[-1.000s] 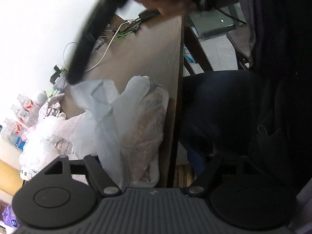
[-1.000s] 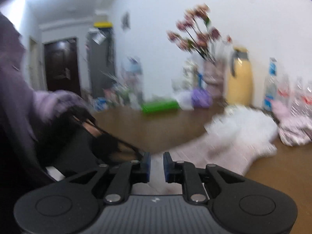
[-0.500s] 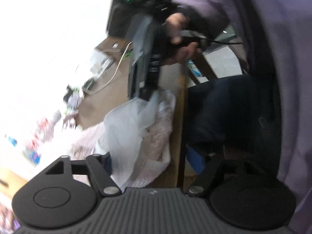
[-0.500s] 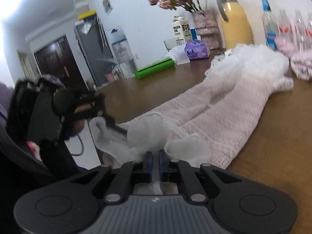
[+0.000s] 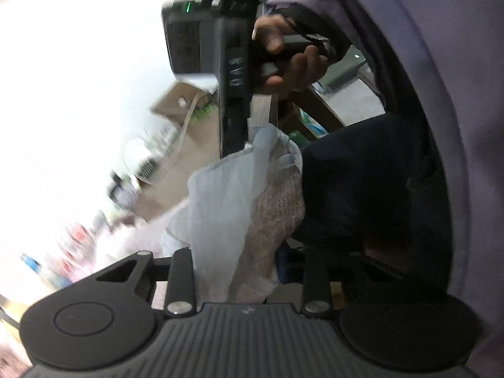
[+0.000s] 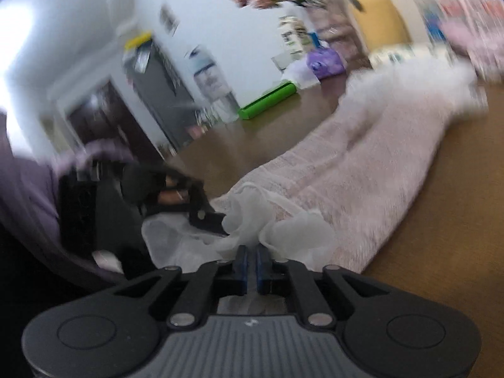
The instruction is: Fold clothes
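A pink knit garment [image 6: 362, 173] with a white lining [image 6: 245, 220] lies along the brown table [image 6: 456, 220], its near end bunched at the table edge. My right gripper [image 6: 251, 252] is shut on a fold of the white lining. From the left wrist it shows as a dark body whose tip [image 5: 234, 152] pinches the top of the lining [image 5: 226, 208], with a hand gripping its handle. My left gripper [image 5: 249, 252] has its arms apart, and the lining and pink knit [image 5: 277, 208] hang between them, hiding the fingertips. In the right wrist view it [image 6: 204, 217] rests against the white cloth.
At the far side of the table stand a green box [image 6: 267, 100], a purple pack [image 6: 324, 63], a flower vase [image 6: 330, 28], a yellow jug [image 6: 378, 19] and bottles [image 6: 428, 9]. More pink clothes [image 6: 478, 47] lie far right. The person's lap [image 5: 362, 189] is beside the table edge.
My right gripper came down to the garment's near end and shut on the white lining. The left gripper's arms narrowed around the cloth. The bunched end has lifted.
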The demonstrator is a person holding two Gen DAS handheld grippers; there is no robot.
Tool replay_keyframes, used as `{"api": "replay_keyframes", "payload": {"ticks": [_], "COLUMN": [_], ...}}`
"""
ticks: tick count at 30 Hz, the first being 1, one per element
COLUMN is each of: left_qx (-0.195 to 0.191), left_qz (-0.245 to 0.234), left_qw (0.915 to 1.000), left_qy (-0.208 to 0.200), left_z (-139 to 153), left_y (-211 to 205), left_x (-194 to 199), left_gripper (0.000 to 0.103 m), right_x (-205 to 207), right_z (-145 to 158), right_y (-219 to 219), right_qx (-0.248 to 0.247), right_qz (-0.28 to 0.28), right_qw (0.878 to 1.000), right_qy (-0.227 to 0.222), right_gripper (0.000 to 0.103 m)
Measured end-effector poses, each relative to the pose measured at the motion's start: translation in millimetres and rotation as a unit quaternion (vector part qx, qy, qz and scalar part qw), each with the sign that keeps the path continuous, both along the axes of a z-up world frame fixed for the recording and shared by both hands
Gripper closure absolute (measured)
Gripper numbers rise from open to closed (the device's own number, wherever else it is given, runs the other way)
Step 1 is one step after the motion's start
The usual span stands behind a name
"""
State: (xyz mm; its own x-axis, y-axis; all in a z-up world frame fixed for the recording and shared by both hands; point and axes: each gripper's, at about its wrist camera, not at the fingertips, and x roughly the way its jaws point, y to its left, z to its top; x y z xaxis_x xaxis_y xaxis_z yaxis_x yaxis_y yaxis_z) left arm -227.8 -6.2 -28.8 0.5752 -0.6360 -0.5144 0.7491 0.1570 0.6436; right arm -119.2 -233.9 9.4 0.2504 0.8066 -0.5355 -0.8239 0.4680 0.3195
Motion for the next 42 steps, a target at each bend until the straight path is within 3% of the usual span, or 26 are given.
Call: {"api": "replay_keyframes", "payload": {"ticks": [1,2,3,6,10,12,15,16,17,18,19,21,23,25,28,30,31,33,34,36,39,40,42], "left_qx": [-0.002,-0.006,-0.008,-0.01,-0.023,-0.028,-0.035,-0.037,-0.04,-0.042,-0.044,-0.049,-0.054,-0.065,-0.105,-0.118,-0.122,-0.164,-0.199,-0.273,-0.336,-0.336,-0.32], "left_qz": [0.009,0.017,0.024,0.034,0.051,0.05,0.045,0.043,0.042,0.04,0.038,0.035,0.032,0.029,0.036,0.062,0.077,0.109,0.119,0.143,0.194,0.212,0.24], "left_qw": [0.9992,0.9967,0.9928,0.9822,0.9569,0.9554,0.9568,0.9573,0.9577,0.9581,0.9586,0.9594,0.9601,0.9618,0.9623,0.9519,0.9411,0.897,0.8702,0.7951,0.712,0.6999,0.6991], "left_qy": [0.039,0.078,0.117,0.185,0.285,0.29,0.285,0.283,0.282,0.28,0.279,0.276,0.272,0.264,0.248,0.276,0.306,0.396,0.435,0.522,0.586,0.594,0.593], "left_z": [10.2,20.5,30.8,50.8,64.8,68.1,72.2,73.6,75.0,76.4,77.8,80.5,83.3,85.2,81.4,75.1,72.5,69.1,66.7,54.6,35.5,29.9,22.6], "left_y": [-1.2,-1.9,-2.6,-2.9,6.6,11.8,19.5,22.0,24.6,27.2,29.7,34.9,40.0,46.7,59.6,59.6,57.6,63.8,71.7,90.8,107.7,108.9,107.5], "left_x": [6.5,13.4,20.6,37.2,65.1,66.3,64.5,63.9,63.4,62.8,62.2,61.0,59.9,58.0,56.7,73.1,86.2,121.4,137.1,171.0,200.7,206.1,205.1], "left_gripper": [0.073,0.08,0.082,0.088,0.089,0.089,0.089,0.088,0.087,0.085,0.081,0.069,0.047,0.037,0.037,0.064,0.091,0.091,0.091,0.091,0.091,0.091,0.09], "right_x": [-11.1,-23.1,-35.0,-67.6,-89.6,-91.8,-85.9,-82.1,-77.8,-72.0,-62.1,-34.6,-3.3,28.2,67.7,84.4,96.9,121.6,130.6,145.0,160.8,162.3,162.3], "right_z": [10.2,19.1,27.5,43.1,24.6,5.6,-10.6,-11.7,-8.3,-1.5,8.7,27.5,37.8,42.0,37.5,29.4,25.7,23.3,22.4,21.0,4.9,-0.8,-11.9], "right_y": [5.9,10.6,14.8,20.9,33.6,40.6,44.2,45.3,45.0,43.4,40.6,30.2,16.5,2.8,-14.5,-16.7,-16.2,-17.6,-19.2,-25.6,-31.0,-32.4,-34.8], "right_qx": [-0.03,-0.052,-0.071,-0.092,-0.179,-0.232,-0.264,-0.266,-0.256,-0.238,-0.213,-0.156,-0.098,-0.046,0.029,0.038,0.043,0.064,0.077,0.111,0.128,0.126,0.116], "right_qz": [0.016,0.033,0.048,0.113,0.192,0.21,0.21,0.206,0.201,0.196,0.19,0.179,0.167,0.15,0.143,0.144,0.14,0.129,0.123,0.105,0.049,0.03,-0.007], "right_qw": [0.998,0.993,0.985,0.955,0.903,0.869,0.846,0.849,0.86,0.877,0.901,0.946,0.974,0.987,0.985,0.978,0.973,0.961,0.957,0.95,0.944,0.944,0.946], "right_qy": [-0.053,-0.104,-0.152,-0.259,-0.341,-0.383,-0.412,-0.407,-0.394,-0.37,-0.326,-0.22,-0.12,-0.03,0.092,0.146,0.178,0.235,0.253,0.271,0.301,0.304,0.303], "right_gripper": [0.079,0.061,0.051,0.042,0.042,0.045,0.057,0.066,0.075,0.085,0.091,0.093,0.093,0.093,0.093,0.093,0.093,0.092,0.091,0.088,0.075,0.069,0.063]}}
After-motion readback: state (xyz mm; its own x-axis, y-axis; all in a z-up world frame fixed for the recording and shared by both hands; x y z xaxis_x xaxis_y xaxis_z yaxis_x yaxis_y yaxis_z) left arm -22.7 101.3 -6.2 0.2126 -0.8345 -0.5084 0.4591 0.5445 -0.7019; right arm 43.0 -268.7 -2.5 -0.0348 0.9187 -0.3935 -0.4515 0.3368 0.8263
